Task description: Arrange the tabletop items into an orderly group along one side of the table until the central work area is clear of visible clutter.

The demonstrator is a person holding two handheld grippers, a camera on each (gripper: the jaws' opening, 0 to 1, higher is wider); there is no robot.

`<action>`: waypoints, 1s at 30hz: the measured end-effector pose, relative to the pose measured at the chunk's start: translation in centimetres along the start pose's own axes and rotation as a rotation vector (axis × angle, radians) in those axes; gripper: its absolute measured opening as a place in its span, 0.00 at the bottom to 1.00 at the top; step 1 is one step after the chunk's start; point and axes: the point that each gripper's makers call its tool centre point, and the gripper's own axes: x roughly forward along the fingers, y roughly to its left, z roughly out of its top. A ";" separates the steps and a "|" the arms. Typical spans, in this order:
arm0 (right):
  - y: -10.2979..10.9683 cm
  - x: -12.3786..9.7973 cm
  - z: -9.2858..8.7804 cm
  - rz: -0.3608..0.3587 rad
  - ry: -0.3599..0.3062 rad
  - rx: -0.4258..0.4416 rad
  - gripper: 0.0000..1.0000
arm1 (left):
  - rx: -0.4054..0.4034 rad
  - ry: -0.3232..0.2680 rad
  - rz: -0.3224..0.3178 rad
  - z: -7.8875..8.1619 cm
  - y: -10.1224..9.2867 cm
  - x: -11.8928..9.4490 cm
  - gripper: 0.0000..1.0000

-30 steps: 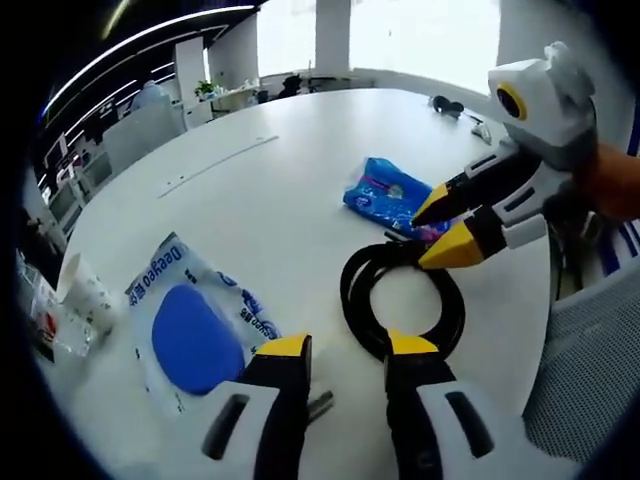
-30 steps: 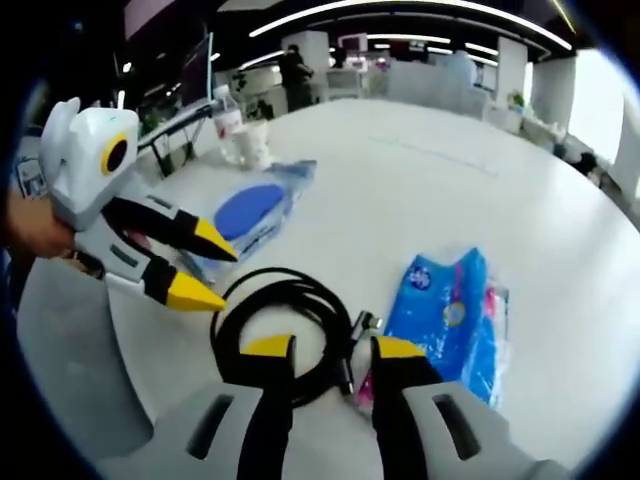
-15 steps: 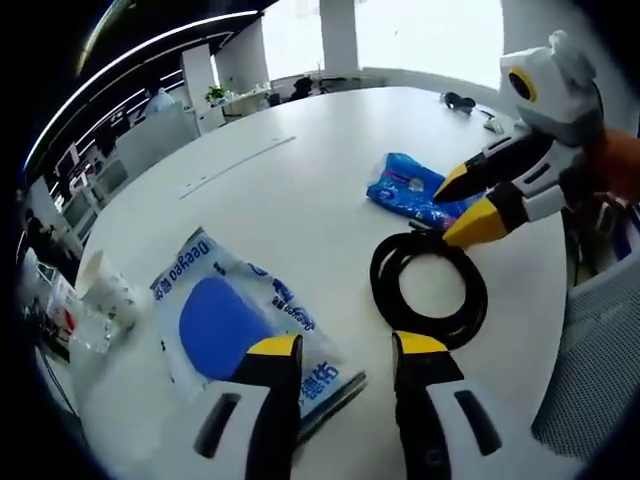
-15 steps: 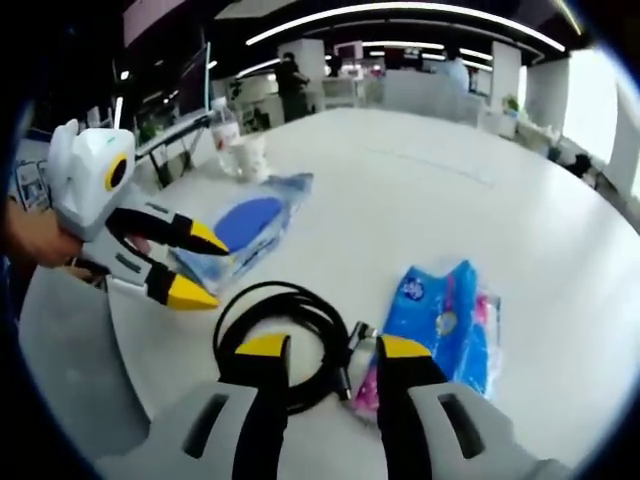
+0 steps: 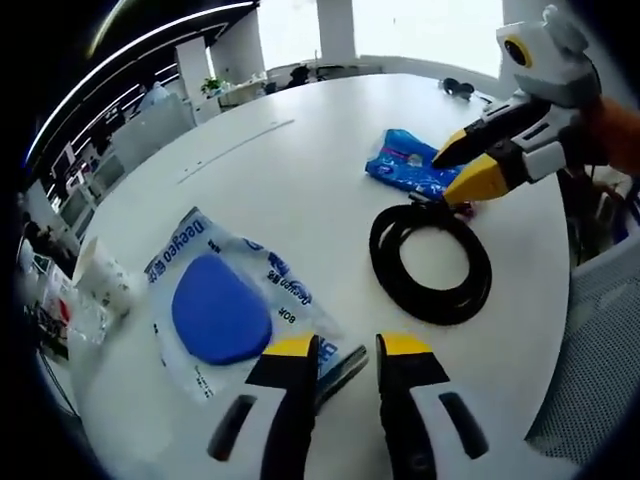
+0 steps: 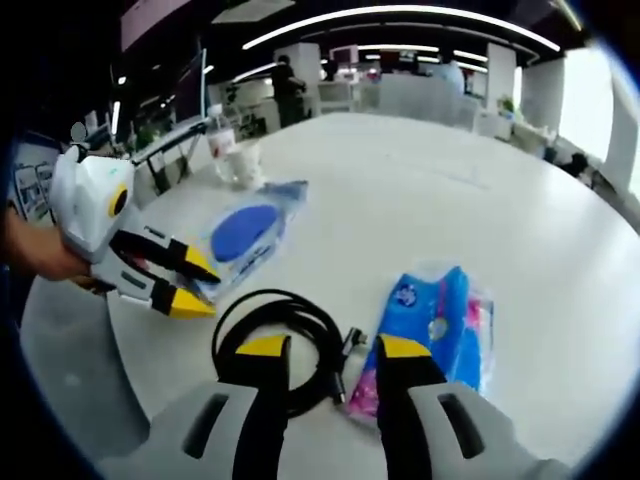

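Observation:
A clear bag with a blue round pad (image 5: 220, 310) lies on the white table (image 5: 300, 150). Its near corner sits between the jaws of my left gripper (image 5: 345, 350), which stand narrowly apart. The right gripper view has that gripper (image 6: 190, 287) at the bag's (image 6: 245, 230) edge. A coiled black cable (image 5: 430, 312) lies to the right, with a blue tissue pack (image 5: 405, 170) beyond it. My right gripper (image 5: 458, 172) is open over the cable's plug end. In its own view the right gripper (image 6: 333, 350) is open, between the cable (image 6: 300, 305) and the pack (image 6: 440, 320).
A paper cup (image 5: 100, 285) and a plastic bottle (image 6: 218, 130) stand near the table's edge beyond the bag. Headphones (image 5: 455, 88) lie at the far rim. A grey mesh chair (image 5: 600, 350) stands close to the table's near edge. Desks and a person are in the background.
My left gripper has moved to the bag's near corner and its jaws have narrowed around it. The right gripper stays open by the cable's plug end, drawn back slightly.

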 end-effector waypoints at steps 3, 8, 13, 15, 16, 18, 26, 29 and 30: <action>-0.1 -0.1 0.0 -0.003 0.000 0.006 0.31 | 0.007 -0.003 -0.004 0.0 0.1 0.0 0.19; -0.1 -0.1 0.0 -0.003 0.000 0.007 0.31 | 0.008 0.001 -0.028 -0.2 0.0 -0.3 0.13; 0.1 -0.1 0.0 -0.003 -0.002 0.010 0.30 | 0.031 0.005 -0.048 -0.6 -0.3 -0.4 0.12; 0.1 -0.1 -0.1 -0.002 -0.003 0.016 0.30 | 0.051 0.005 -0.062 -0.7 -0.5 -0.5 0.11; 0.1 -0.1 -0.1 -0.002 -0.002 0.017 0.30 | 0.058 0.007 -0.068 -0.7 -0.6 -0.5 0.10; 0.2 0.0 -0.1 0.000 -0.003 0.015 0.30 | 0.062 0.008 -0.083 -0.9 -0.8 -0.6 0.10; 0.6 0.0 0.2 0.006 -0.006 0.011 0.30 | 0.051 0.004 -0.117 -1.5 -1.2 -1.1 0.10; 0.8 0.1 0.2 0.010 -0.005 0.008 0.30 | 0.042 0.009 -0.131 -1.8 -1.3 -1.5 0.10; 0.9 0.2 0.2 0.012 -0.005 0.006 0.30 | 0.041 0.011 -0.134 -1.9 -1.3 -1.5 0.10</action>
